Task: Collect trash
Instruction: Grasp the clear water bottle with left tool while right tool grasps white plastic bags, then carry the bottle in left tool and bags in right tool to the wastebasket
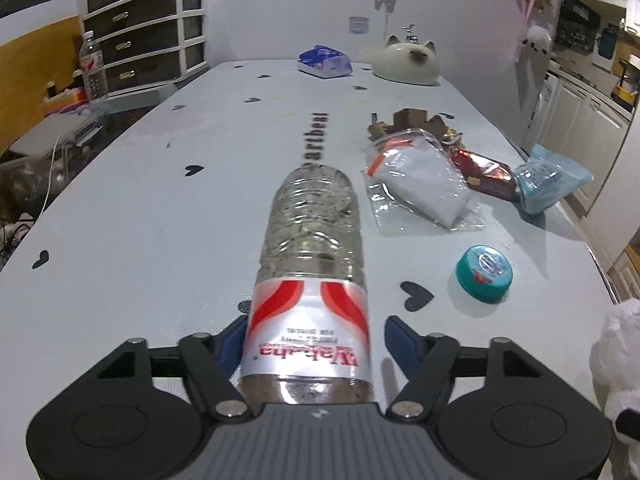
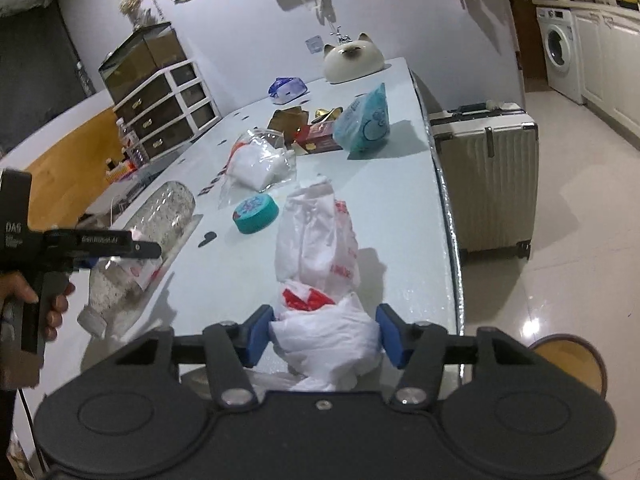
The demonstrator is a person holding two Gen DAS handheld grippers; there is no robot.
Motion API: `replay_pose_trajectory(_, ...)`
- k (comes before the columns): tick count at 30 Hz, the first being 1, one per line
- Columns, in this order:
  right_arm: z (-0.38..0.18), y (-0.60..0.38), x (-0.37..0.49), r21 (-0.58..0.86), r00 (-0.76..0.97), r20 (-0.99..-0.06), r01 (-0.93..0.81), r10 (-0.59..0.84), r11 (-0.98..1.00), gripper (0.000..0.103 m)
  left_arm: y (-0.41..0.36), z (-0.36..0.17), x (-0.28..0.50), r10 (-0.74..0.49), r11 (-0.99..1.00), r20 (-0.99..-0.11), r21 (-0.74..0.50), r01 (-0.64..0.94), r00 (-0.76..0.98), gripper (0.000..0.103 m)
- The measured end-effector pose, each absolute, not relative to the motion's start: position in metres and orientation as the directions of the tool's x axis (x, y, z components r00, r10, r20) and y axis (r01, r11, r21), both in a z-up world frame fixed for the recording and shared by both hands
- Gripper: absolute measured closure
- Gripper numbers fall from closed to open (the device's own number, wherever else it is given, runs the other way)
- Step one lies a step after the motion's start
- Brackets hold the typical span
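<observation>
Gripping bottle [image 1: 310,264] at label, left gripper [image 1: 316,344] holds it above table [image 1: 140,220]. Right gripper [image 2: 326,334] clamps white bag [image 2: 320,248] lying on table, teal lid [image 2: 256,208] nearby.

Black grippers [image 2: 326,336], blue finger pads [image 2: 256,334]

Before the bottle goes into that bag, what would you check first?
1. Clear plastic water bottle between the left gripper fingers: ok, though the right pad shows a gap.
2. White plastic carrier bag held by the right gripper: ok.
3. Bag mouth open: cannot tell.
4. Bottle cap on: ok.
5. Round teal lid clear of the path: ok.
</observation>
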State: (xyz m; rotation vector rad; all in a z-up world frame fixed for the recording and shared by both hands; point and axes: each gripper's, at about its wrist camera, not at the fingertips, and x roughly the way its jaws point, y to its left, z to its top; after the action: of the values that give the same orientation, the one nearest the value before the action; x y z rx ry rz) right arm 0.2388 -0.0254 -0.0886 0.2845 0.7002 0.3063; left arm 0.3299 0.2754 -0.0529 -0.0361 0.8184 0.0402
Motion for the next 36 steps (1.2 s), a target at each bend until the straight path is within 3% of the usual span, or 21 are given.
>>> replay_pose_trajectory(2, -0.087, -0.025, 0.236, 0.345, 0.718, -0.586, -0.201, 0.377, 0.917, 0.047, 0.276, -0.052, 0.328, 0.025, 0.998, -0.733, -0.018, -0.056, 0.68, 0.042)
replay_pose_trajectory(9, -0.082, -0.026, 0.225, 0.309, 0.727, -0.58, -0.223, 0.369, 0.925, 0.049, 0.273, -0.051, 0.308, 0.027, 0.999, -0.724, -0.007, -0.046, 0.689, 0.043)
replay_pose_trajectory(25, -0.052, -0.042, 0.194, 0.235, 0.795, -0.498, -0.26, 0.346, 0.937, 0.049, 0.234, -0.017, 0.19, -0.014, 0.999, -0.545, -0.046, -0.013, 0.839, 0.043)
replay_pose_trajectory(36, -0.028, -0.072, 0.161, 0.191, 0.85, -0.413, -0.27, 0.327, 0.944, 0.049, 0.174, -0.004, 0.134, -0.051, 0.998, -0.476, -0.062, 0.024, 0.878, 0.043)
